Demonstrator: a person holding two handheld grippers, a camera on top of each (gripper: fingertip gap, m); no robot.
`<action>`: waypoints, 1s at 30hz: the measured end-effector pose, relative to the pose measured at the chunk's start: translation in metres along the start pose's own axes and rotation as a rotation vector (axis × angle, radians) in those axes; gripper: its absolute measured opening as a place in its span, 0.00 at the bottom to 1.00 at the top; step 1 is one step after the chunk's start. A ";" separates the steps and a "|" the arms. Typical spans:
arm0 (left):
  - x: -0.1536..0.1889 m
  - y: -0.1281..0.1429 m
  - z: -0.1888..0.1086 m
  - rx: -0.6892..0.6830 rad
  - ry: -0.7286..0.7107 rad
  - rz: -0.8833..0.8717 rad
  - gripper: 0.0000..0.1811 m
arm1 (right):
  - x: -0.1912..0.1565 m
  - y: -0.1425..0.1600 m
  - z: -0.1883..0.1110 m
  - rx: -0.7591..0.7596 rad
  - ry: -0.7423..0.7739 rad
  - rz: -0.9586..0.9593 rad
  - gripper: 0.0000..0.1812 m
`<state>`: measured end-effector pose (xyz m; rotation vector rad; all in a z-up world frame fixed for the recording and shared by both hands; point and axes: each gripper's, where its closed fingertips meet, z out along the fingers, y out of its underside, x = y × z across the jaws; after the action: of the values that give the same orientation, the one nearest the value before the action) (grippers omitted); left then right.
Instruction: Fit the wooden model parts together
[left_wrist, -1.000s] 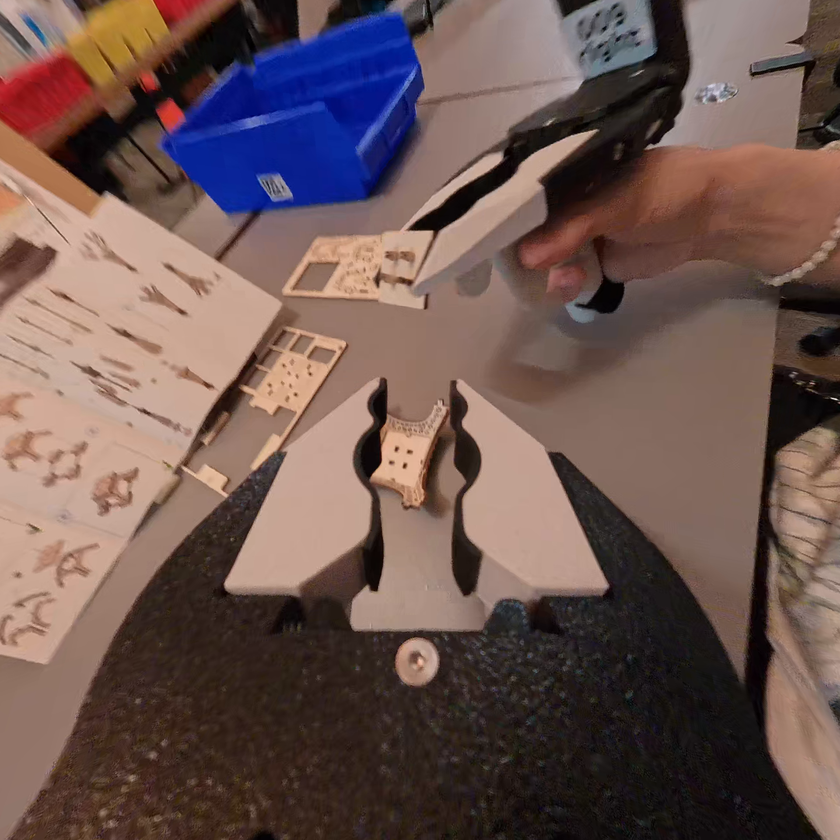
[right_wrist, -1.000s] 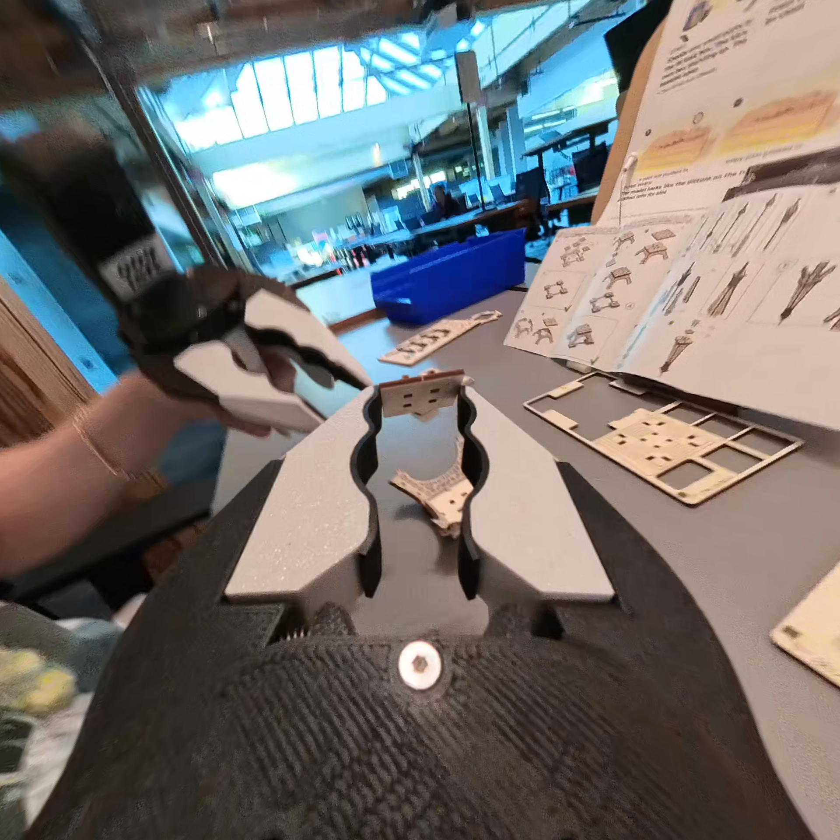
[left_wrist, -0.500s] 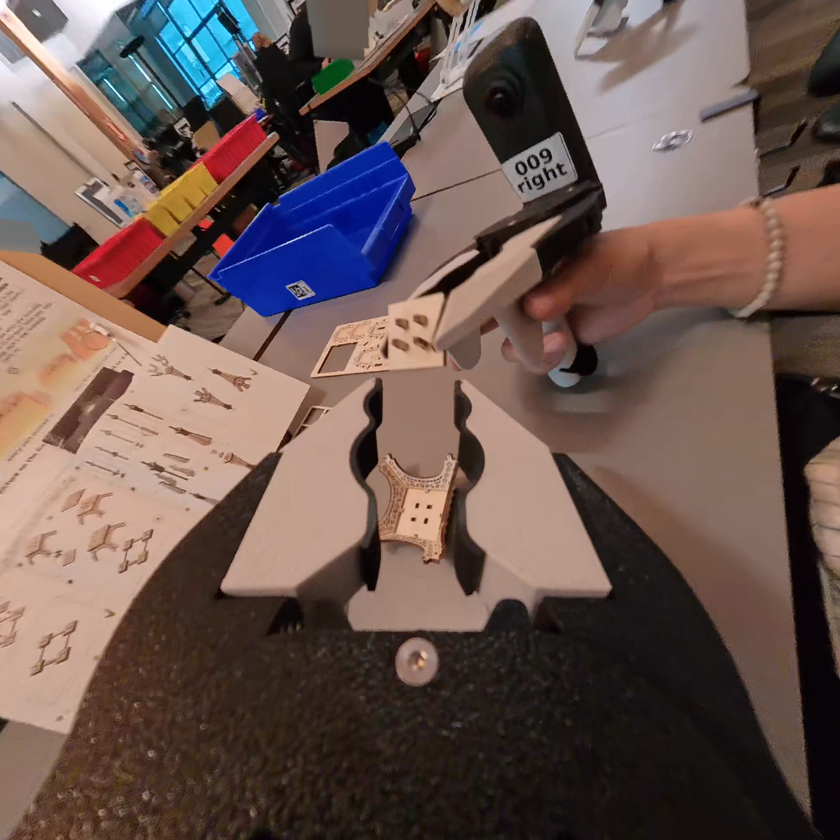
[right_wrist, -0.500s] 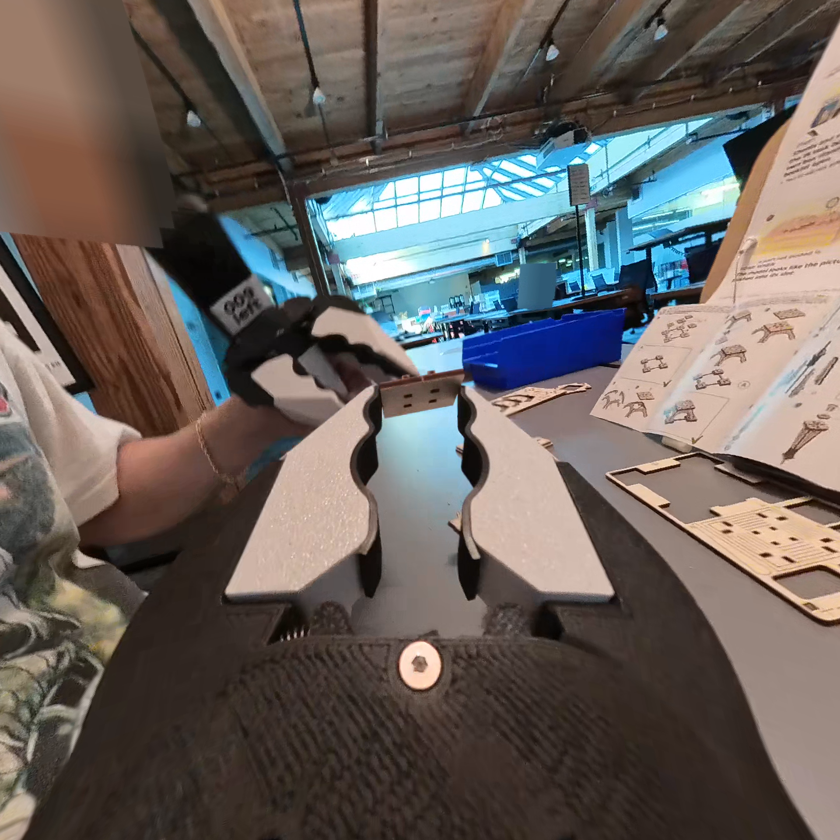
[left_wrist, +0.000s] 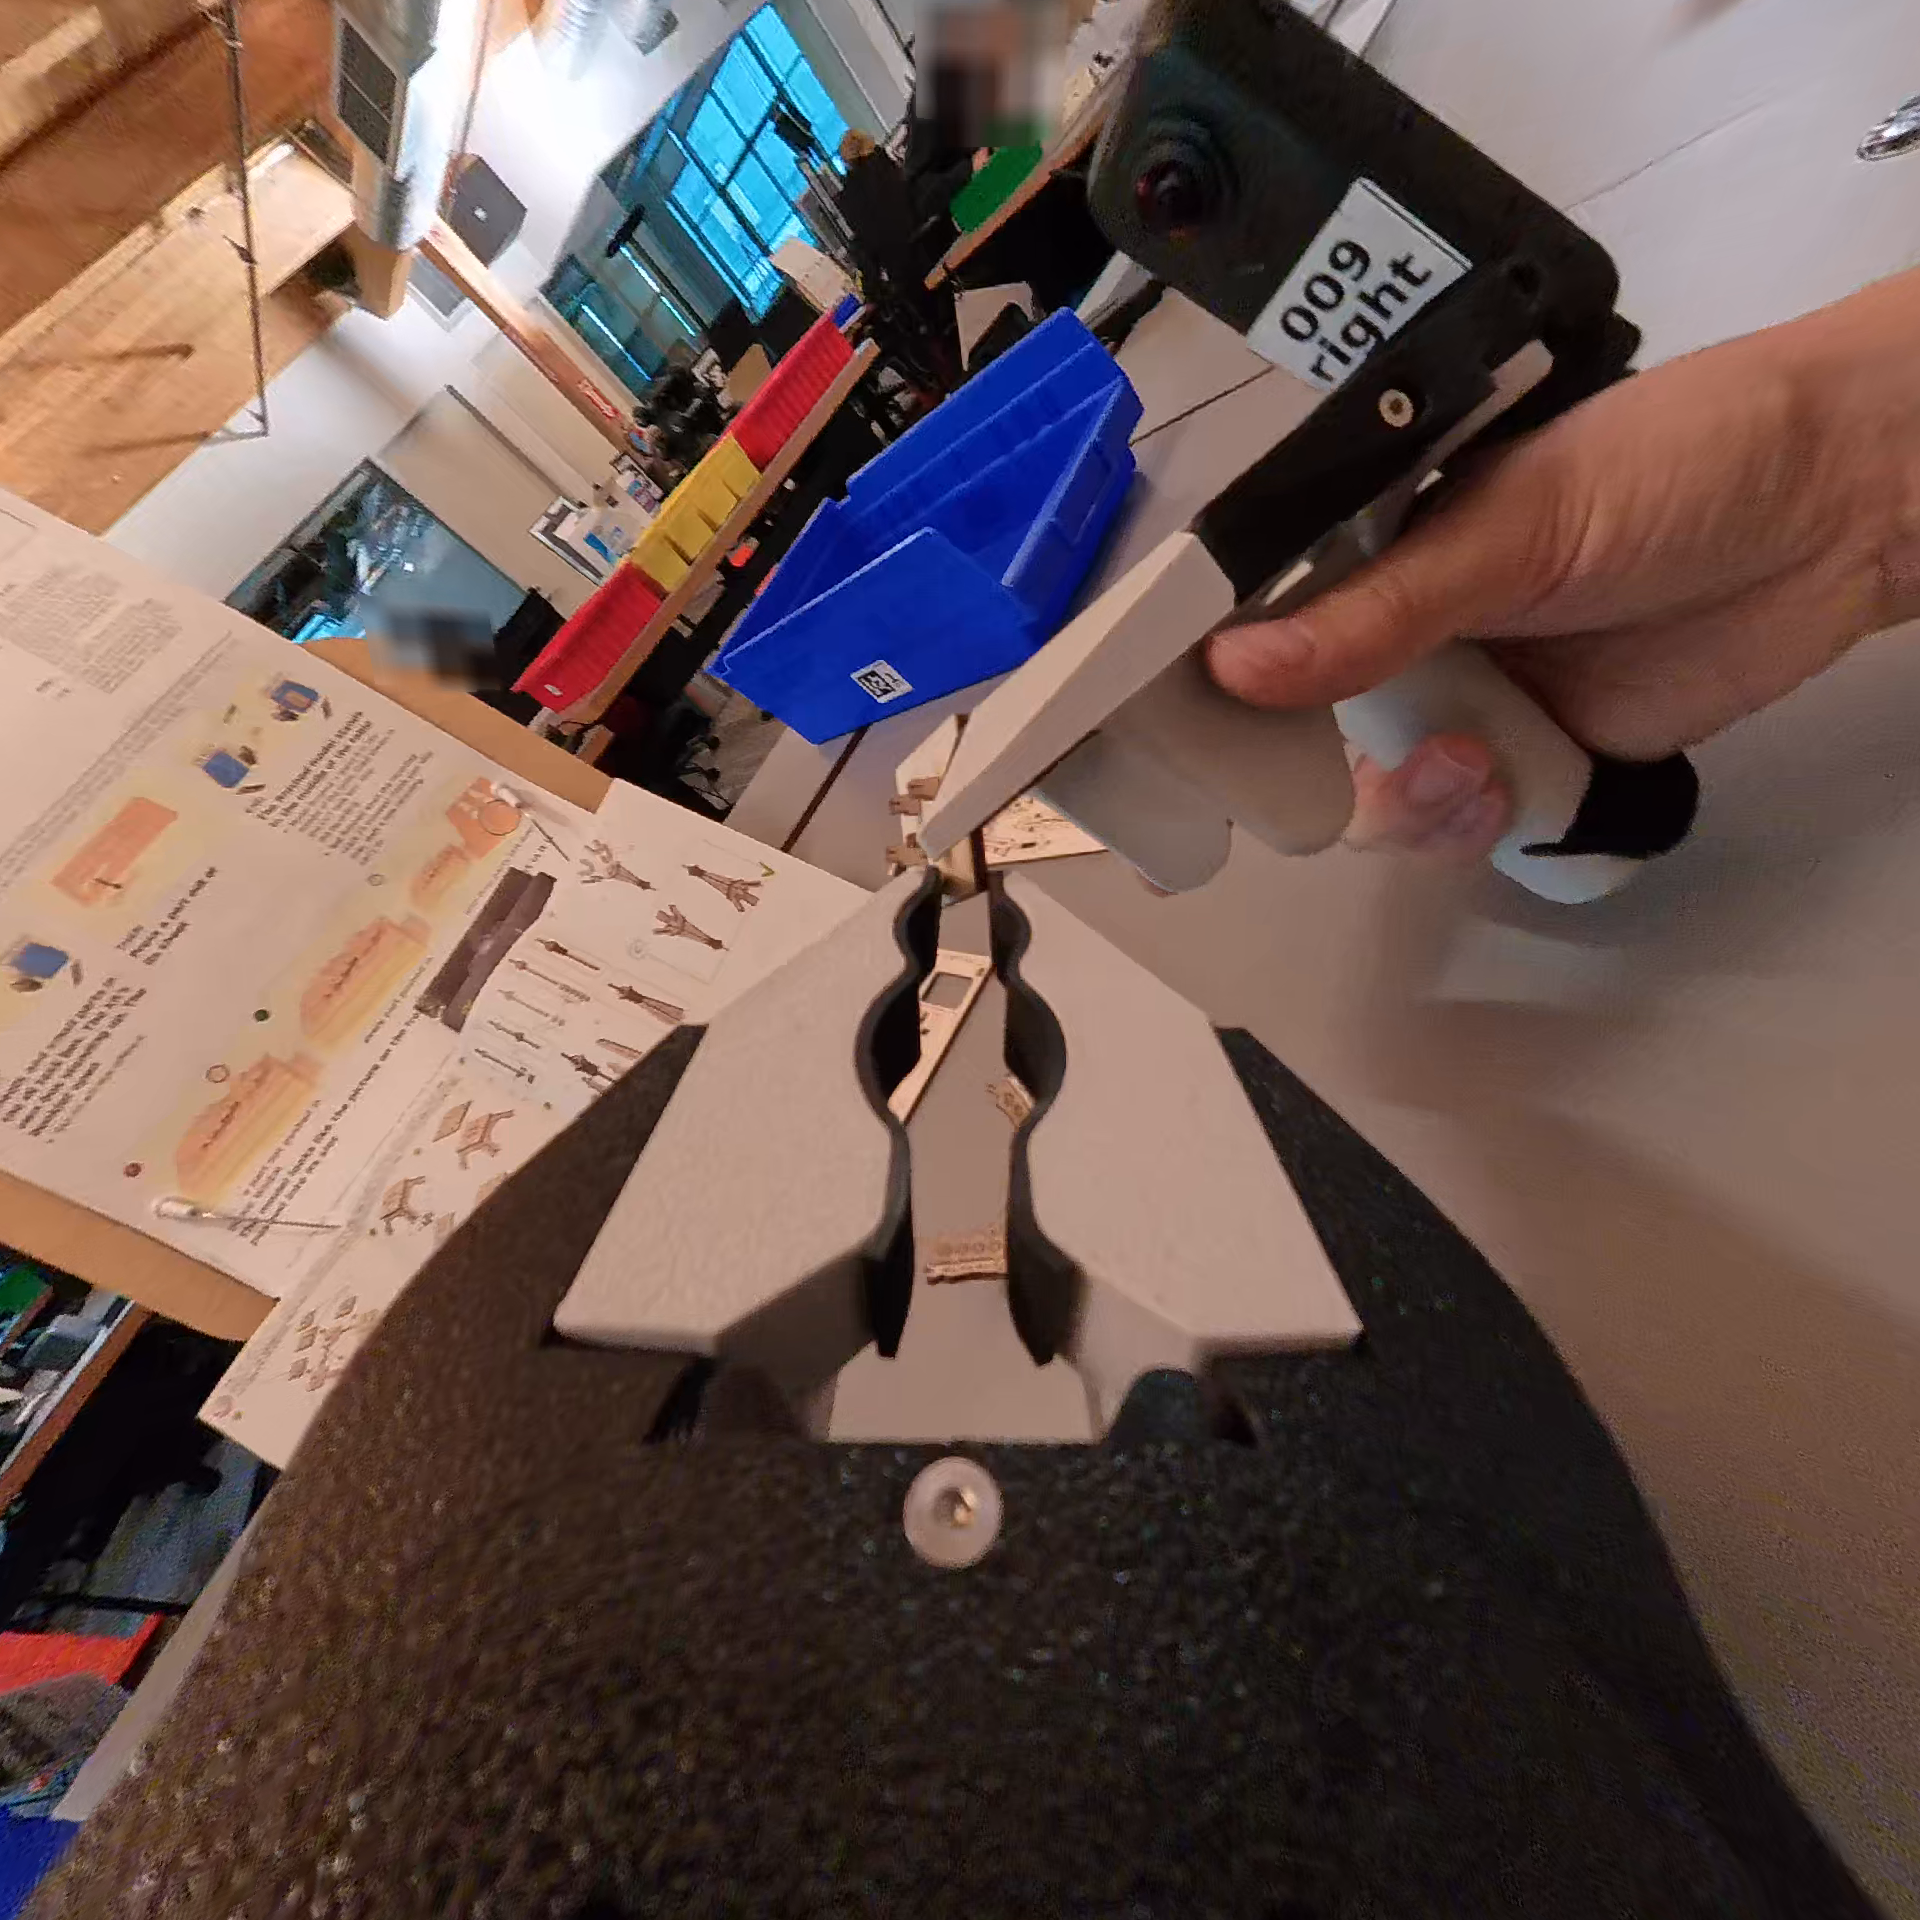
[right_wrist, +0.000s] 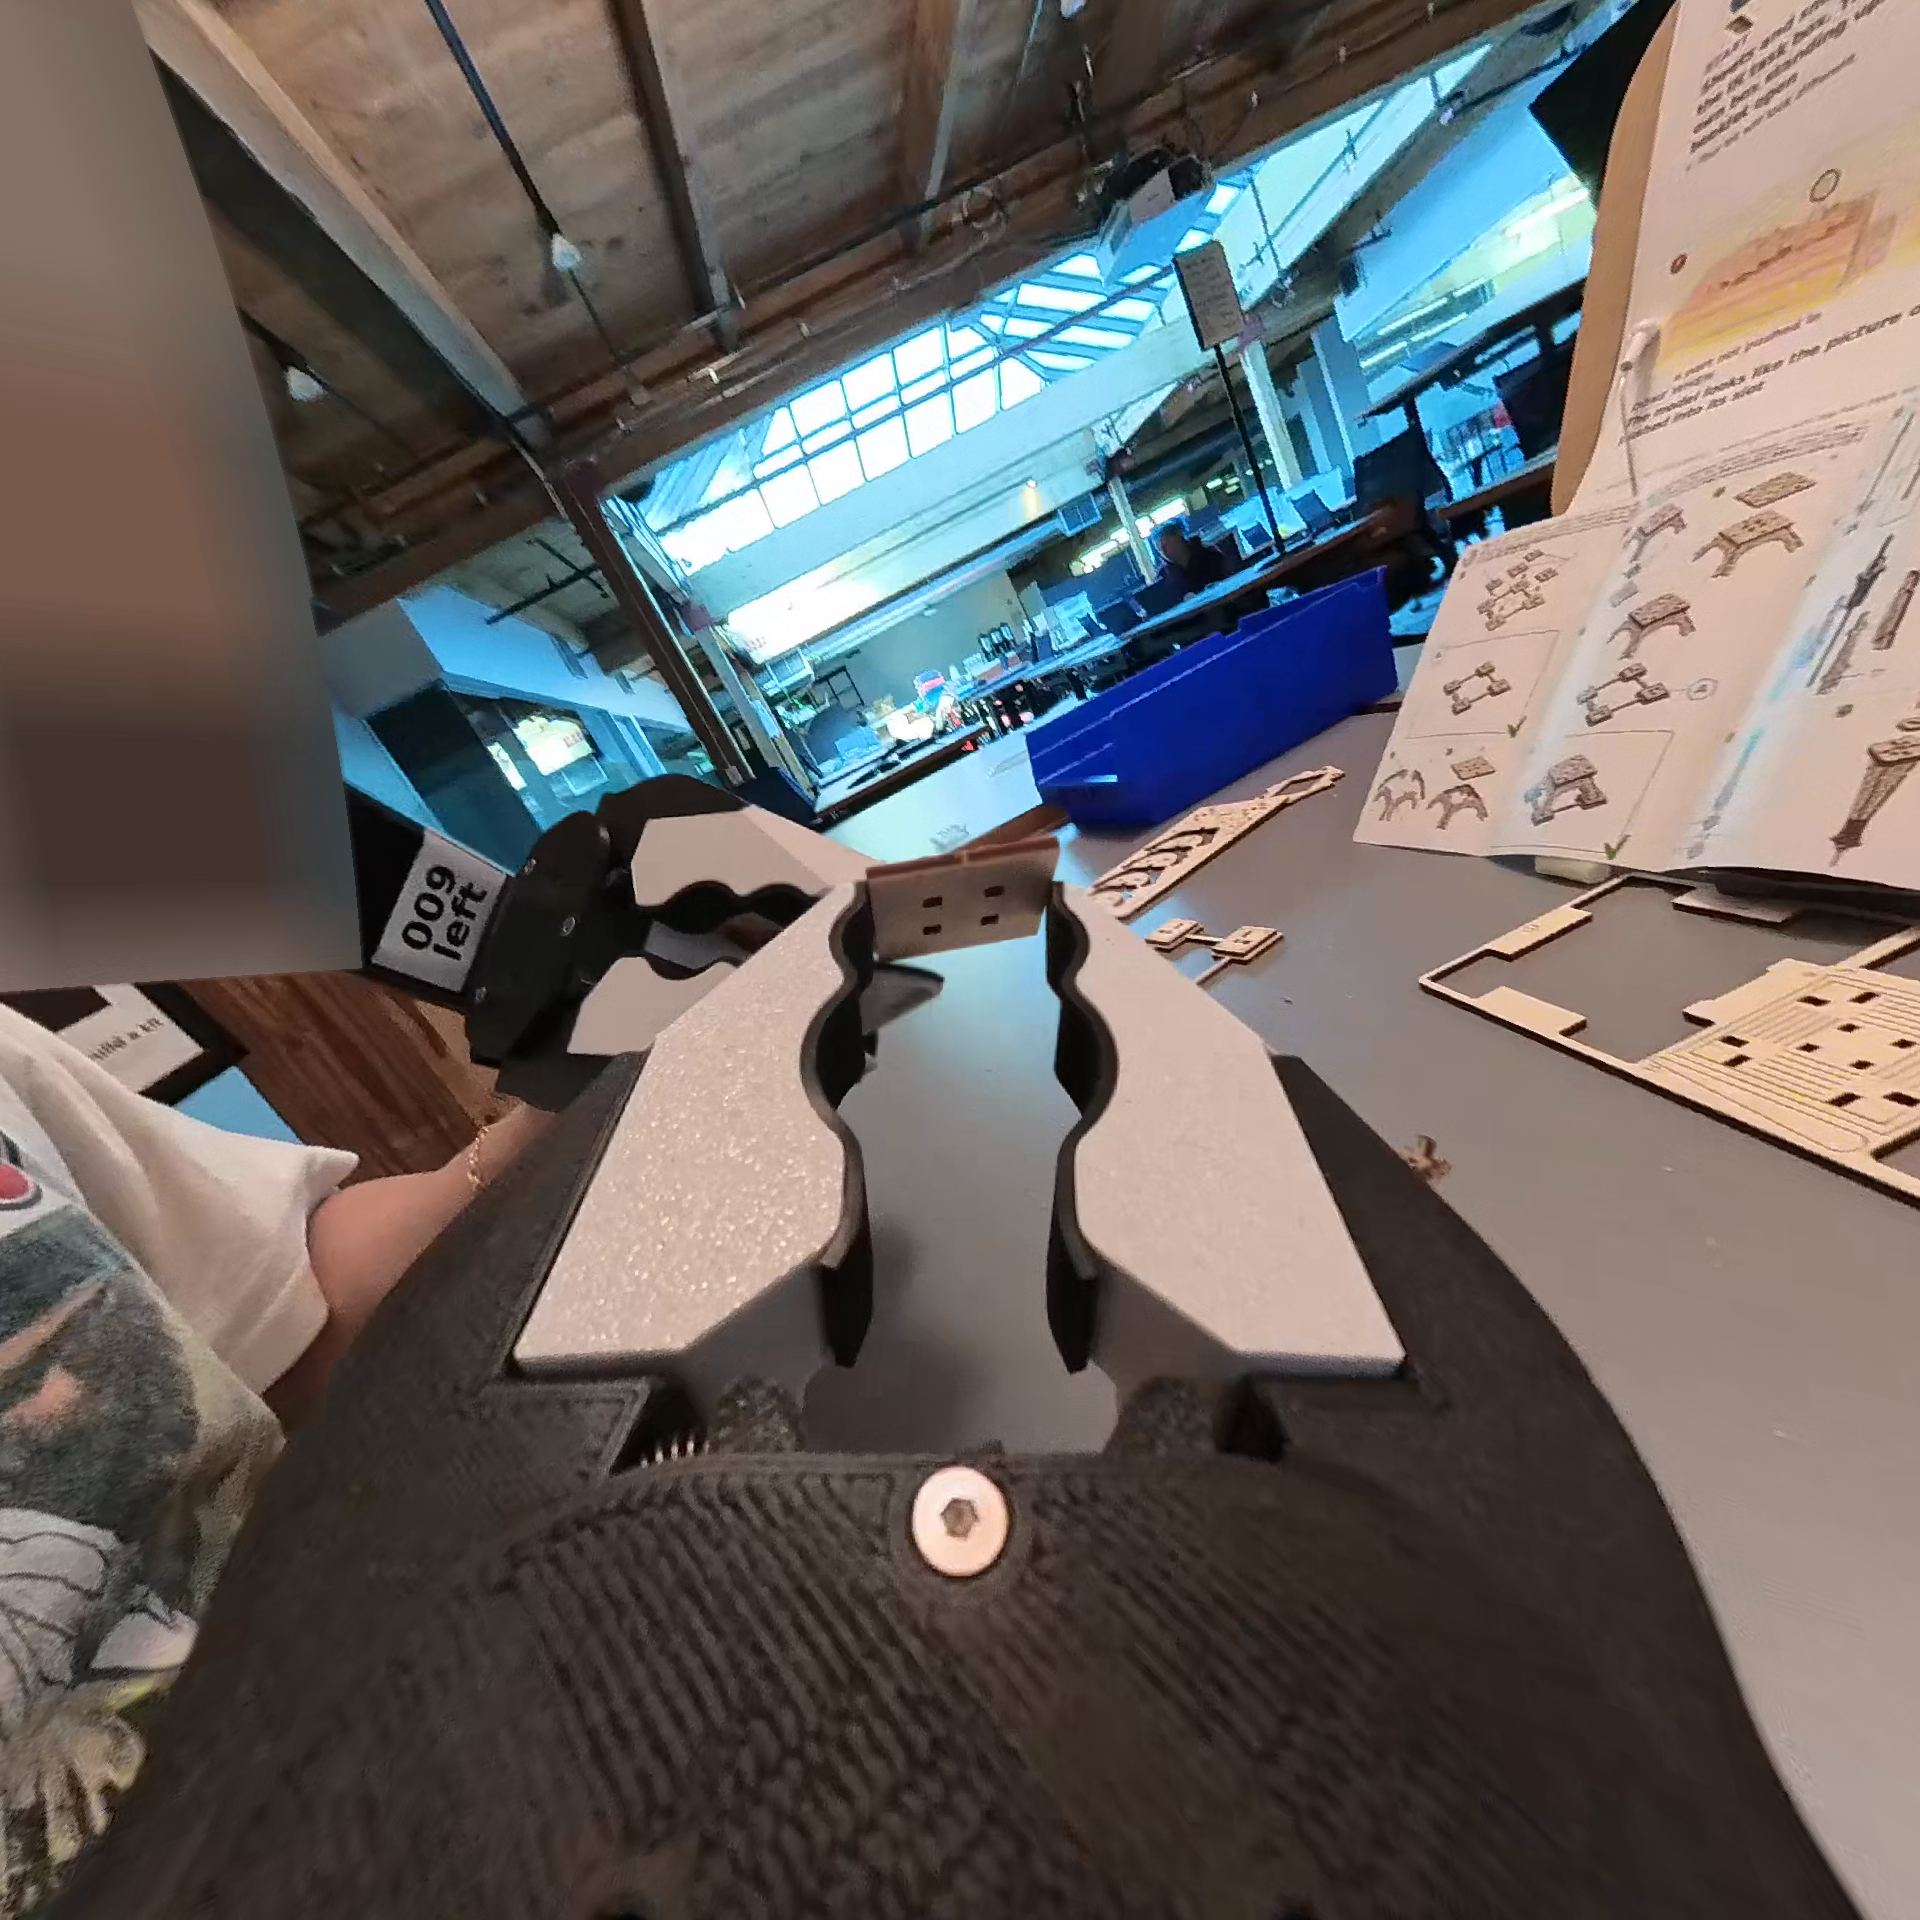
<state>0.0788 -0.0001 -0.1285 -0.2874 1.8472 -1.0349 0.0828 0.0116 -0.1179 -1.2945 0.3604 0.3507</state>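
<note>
My right gripper (right_wrist: 956, 904) is shut on a small square wooden plate (right_wrist: 956, 914) with four slots, held at its fingertips above the grey table. My left gripper (left_wrist: 961, 894) has its fingers drawn close together, and its tips pinch the thin edge of that same plate (left_wrist: 961, 871). The right gripper (left_wrist: 930, 844) meets it there from the upper right. In the right wrist view the left gripper (right_wrist: 769, 914) reaches in from the left to the plate's left edge. A small arched wooden part (left_wrist: 966, 1252) lies on the table below my left fingers.
A blue bin (left_wrist: 935, 582) stands at the back of the table. Instruction sheets (left_wrist: 260, 883) lie and lean on the left. Laser-cut wooden sheets (right_wrist: 1766, 1039) and a narrower sheet (right_wrist: 1216, 862) lie flat. A person's hand (left_wrist: 1610, 540) holds the right gripper. My left and right fingertips are right by each other.
My left gripper rose away from the arched part, tilted up and narrowed its fingers onto the plate's edge. The right gripper brought the plate in to the left fingertips.
</note>
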 end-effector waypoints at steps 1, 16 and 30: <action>-0.001 -0.001 -0.001 0.008 -0.005 0.005 0.03 | -0.001 -0.001 0.000 0.011 -0.013 0.009 0.17; -0.011 0.042 -0.020 -0.147 0.185 -0.154 0.10 | 0.033 0.042 -0.025 -0.475 0.178 -0.737 0.17; -0.017 0.076 -0.022 -0.199 0.251 -0.389 0.10 | 0.066 0.045 0.003 -1.099 -0.011 -1.040 0.17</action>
<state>0.0869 0.0682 -0.1714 -0.6827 2.1798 -1.1908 0.1216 0.0288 -0.1853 -2.3301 -0.6383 -0.4150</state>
